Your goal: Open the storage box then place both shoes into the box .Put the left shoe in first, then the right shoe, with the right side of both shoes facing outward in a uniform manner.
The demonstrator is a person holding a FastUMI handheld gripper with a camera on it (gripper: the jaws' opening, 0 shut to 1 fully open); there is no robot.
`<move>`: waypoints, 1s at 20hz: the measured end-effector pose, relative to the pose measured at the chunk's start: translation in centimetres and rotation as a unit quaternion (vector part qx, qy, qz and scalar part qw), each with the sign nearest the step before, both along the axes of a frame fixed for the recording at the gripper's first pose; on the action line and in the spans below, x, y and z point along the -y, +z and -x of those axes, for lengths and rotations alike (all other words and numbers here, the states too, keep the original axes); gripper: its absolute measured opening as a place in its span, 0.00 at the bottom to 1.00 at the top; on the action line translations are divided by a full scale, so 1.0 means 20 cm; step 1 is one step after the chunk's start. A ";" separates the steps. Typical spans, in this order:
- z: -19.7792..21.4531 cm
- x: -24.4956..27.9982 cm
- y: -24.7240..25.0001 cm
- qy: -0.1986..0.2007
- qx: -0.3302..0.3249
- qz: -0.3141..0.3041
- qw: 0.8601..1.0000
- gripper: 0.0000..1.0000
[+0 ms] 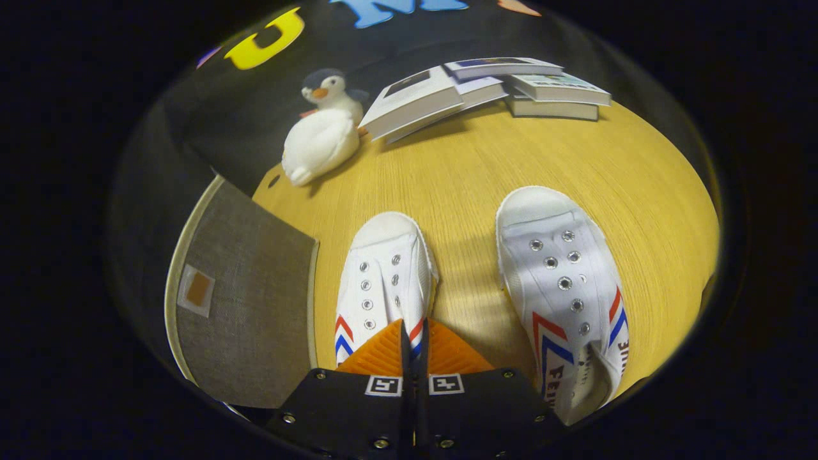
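1. Gripper (414, 342) fingers nearly together, pinching what looks like left shoe (383, 287) collar edge; grip there prob. for lifting.
2. Right shoe (565, 287) just beside, toes pointing same way, waiting its turn.
3. Storage box (246, 300) w/ grey fabric lid, just left of shoes on table (473, 166); lid looks shut.
4. Penguin toy (323, 131), books (492, 89) beyond, well apart.

Tongs (414, 348) pinched on left shoe (383, 281) heel; right shoe (562, 287) beside, box (249, 300) opp. side.
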State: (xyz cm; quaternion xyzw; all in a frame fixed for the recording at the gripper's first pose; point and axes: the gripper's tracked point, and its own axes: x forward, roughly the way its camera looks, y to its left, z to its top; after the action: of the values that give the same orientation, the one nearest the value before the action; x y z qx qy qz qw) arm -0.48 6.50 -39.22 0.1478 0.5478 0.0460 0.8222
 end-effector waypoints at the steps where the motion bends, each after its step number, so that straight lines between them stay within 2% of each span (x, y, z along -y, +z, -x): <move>1: -0.01 0.00 0.02 -0.012 0.004 -0.004 1.000 0.01; 4: 0.01 0.00 0.05 -0.014 -0.003 -0.014 1.000 0.01; 6: -0.01 -0.01 0.10 -0.031 0.005 -0.033 0.999 0.00; 14: -0.05 -0.09 0.48 -0.051 0.042 -0.080 0.995 0.00; 20: -0.05 -0.20 0.70 -0.048 0.049 -0.101 0.992 0.00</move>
State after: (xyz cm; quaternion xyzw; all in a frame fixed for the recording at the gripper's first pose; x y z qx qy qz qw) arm 0.45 10.46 -25.14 0.2540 0.4913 0.0687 0.8303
